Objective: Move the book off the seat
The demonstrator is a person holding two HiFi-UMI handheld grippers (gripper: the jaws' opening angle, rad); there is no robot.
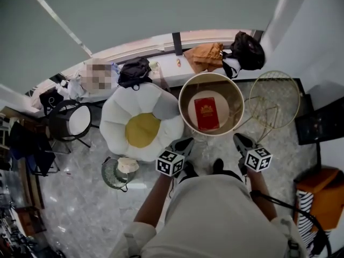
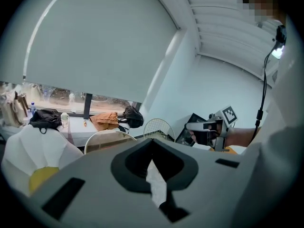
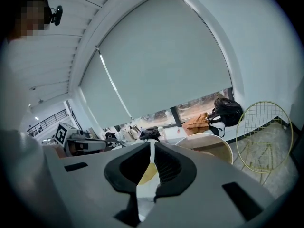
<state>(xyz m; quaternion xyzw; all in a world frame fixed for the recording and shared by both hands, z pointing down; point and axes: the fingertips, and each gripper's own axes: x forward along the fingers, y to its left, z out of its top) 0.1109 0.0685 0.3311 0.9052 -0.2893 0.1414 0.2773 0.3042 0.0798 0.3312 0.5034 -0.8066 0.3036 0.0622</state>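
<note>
A red book (image 1: pixel 206 113) lies flat inside the round beige seat (image 1: pixel 185 93) in the head view. Both grippers hover just in front of that seat, close to the person's body and well short of the book. My left gripper (image 1: pixel 184 143) is at the seat's near left rim, its jaws shut with nothing between them. My right gripper (image 1: pixel 241 140) is at the near right rim, also shut and empty. The gripper views point up at the window, so each shows only the seat's rim (image 2: pixel 107 134) (image 3: pixel 209 139); the book is hidden there.
A white flower-shaped cushion chair (image 1: pixel 161 104) stands left of the seat and a gold wire table (image 1: pixel 274 98) right of it. Bags (image 1: pixel 247 50) and an orange cloth (image 1: pixel 204 55) lie on the window ledge. A small fan (image 1: pixel 118 171) sits on the floor.
</note>
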